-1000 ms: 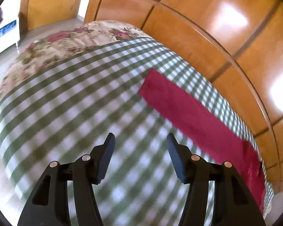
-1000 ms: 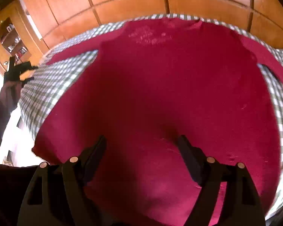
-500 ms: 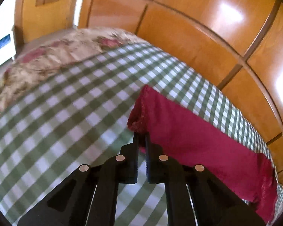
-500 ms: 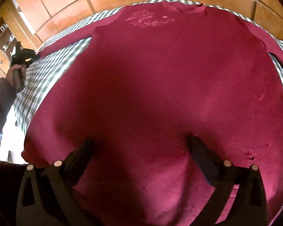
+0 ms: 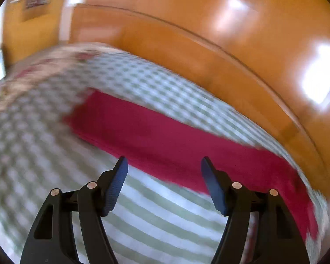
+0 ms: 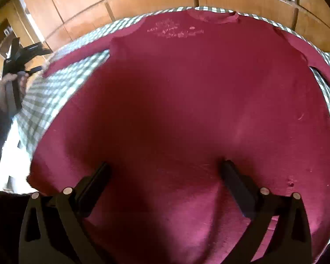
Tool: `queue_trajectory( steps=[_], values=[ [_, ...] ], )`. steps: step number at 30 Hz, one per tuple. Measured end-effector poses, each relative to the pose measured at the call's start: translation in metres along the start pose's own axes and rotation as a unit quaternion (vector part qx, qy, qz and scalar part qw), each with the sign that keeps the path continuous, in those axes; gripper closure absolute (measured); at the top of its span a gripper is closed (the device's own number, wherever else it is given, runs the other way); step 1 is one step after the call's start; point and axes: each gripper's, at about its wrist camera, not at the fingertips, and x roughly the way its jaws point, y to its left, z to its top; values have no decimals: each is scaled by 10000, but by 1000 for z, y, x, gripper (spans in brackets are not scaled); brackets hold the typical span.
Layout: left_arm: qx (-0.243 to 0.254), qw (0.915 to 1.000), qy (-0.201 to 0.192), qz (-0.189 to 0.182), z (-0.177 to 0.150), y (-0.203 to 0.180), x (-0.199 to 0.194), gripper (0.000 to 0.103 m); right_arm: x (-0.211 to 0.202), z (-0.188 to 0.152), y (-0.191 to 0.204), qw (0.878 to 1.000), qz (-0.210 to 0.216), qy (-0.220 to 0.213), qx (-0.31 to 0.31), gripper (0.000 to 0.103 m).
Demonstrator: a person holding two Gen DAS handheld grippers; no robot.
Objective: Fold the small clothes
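Observation:
A dark red long-sleeved shirt (image 6: 198, 101) lies spread flat on a green-and-white checked cloth (image 6: 61, 88), neck at the far side. Its left sleeve (image 5: 165, 136) stretches straight across the cloth in the left wrist view, which is blurred. My left gripper (image 5: 165, 165) is open and empty, just above the near edge of the sleeve. It also shows in the right wrist view (image 6: 24, 55), held in a hand at the far left. My right gripper (image 6: 165, 167) is open over the lower middle of the shirt, its fingertips (image 6: 103, 169) at or just above the fabric.
The checked cloth (image 5: 154, 215) covers a bed with a floral spread (image 5: 44, 70) at its far left end. Glossy wooden wardrobe panels (image 5: 231, 44) run close behind the bed. The bed's edge drops to the floor at the left of the right wrist view (image 6: 8, 154).
My left gripper was shut on the sleeve's cuff half a second ago; now it is open and the sleeve lies straight. My right gripper stays open over the shirt's lower part.

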Motion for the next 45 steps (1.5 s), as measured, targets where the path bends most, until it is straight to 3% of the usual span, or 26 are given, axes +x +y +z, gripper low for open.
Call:
queue_trajectory(
  steps=[3,5,7,9,10,13,17,21,23,27,29,30,33,35,38,40,42,44,45],
  values=[
    [719,9947,345,-650,-57,-81,-1,35,-21,3,-38,9975,26,-290,649,25],
    [1070,9887,525,-905,-90,-118,1,35,-39,1,-79,9902,-68,-565,1272,29],
    [1572,9787,762,-1081,-127,-157,4,35,-60,-7,-134,9738,-189,-844,2104,40],
    [1974,9692,914,-1154,-155,-182,8,35,-80,-16,-192,9496,-307,-1153,2898,50],
    [2269,9631,936,-1103,-172,-194,11,35,-91,-20,-222,9348,-385,-1324,3274,51],
    [2605,9561,977,-922,-197,-202,22,29,-109,-24,-292,8995,-666,-1663,3986,54],
    [2650,9543,980,-971,-200,-197,24,22,-115,-11,-373,8535,-893,-1952,4747,57],
    [2689,9521,1011,-1048,-200,-199,27,14,-112,3,-426,8132,-979,-2130,5327,57],
    [2688,9521,1007,-1055,-200,-201,29,14,-108,11,-444,7989,-1053,-2194,5501,57],
    [2665,9516,1036,-1124,-201,-202,30,10,-105,27,-464,7942,-1289,-2175,5526,58],
    [2672,9510,1056,-1139,-201,-203,31,9,-102,32,-472,7995,-1361,-2101,5460,73],
    [2677,9509,1062,-1134,-201,-203,32,9,-103,37,-472,8078,-1390,-2018,5361,98],
    [2692,9503,1075,-1134,-201,-204,32,8,-126,43,-458,8234,-1850,-2286,4854,98],
    [2690,9503,1081,-1138,-200,-204,33,8,-127,37,-468,8159,-2029,-2300,4901,98],
    [2702,9496,1091,-1152,-200,-204,34,7,-108,16,-481,8075,-2122,-1915,5159,98],
    [2704,9493,1100,-1170,-199,-202,35,6,-104,12,-478,8127,-2066,-2003,5066,96],
    [2707,9491,1103,-1176,-199,-202,35,6,-106,11,-477,8108,-1892,-2088,5131,87],
    [2701,9491,1099,-1186,-198,-201,35,6,-110,14,-471,8167,-1901,-2024,5058,70],
    [2701,9491,1098,-1193,-198,-201,35,6,-113,17,-462,8244,-1917,-1985,4942,50]
  ],
)
